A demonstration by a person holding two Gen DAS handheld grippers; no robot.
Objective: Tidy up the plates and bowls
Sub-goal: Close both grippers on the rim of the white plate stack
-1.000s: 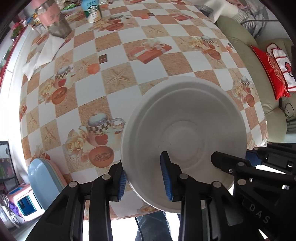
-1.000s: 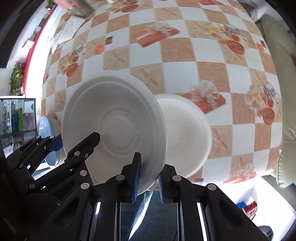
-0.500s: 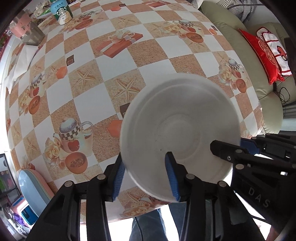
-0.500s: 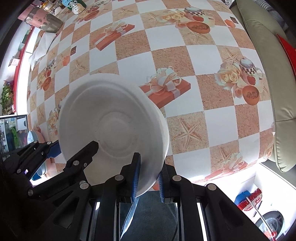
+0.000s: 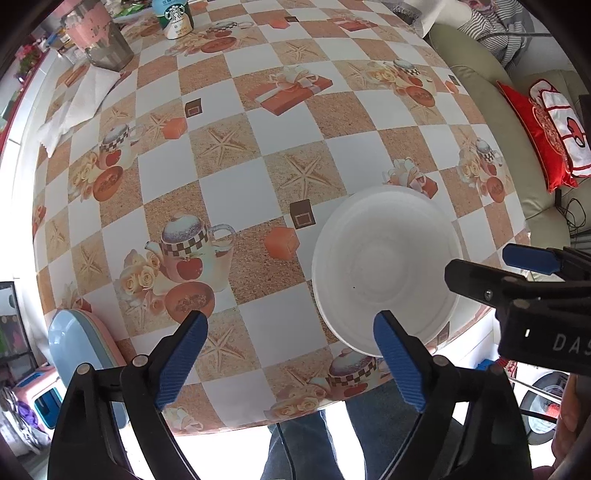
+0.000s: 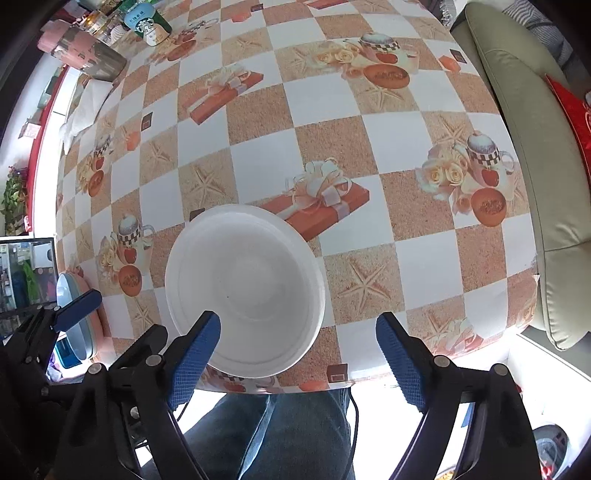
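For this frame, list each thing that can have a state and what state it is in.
White bowl: upright on the tablecloth near the front edge, free of both grippers.
Left gripper: jaws opening, nothing between them.
Right gripper: jaws opening, nothing gripped.
Starbucks cup: upright at the far edge.

The right gripper [image 5: 532, 271] hides the white bowl's [image 5: 384, 266] right rim.

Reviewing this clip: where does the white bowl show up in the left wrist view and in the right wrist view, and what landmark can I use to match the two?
Left wrist view: the white bowl sits lower right, near the table's front edge.
Right wrist view: the same white bowl sits lower centre-left, just above that gripper's left pad.
Shared landmark: the Starbucks cup at the far end of the table, top left in both.
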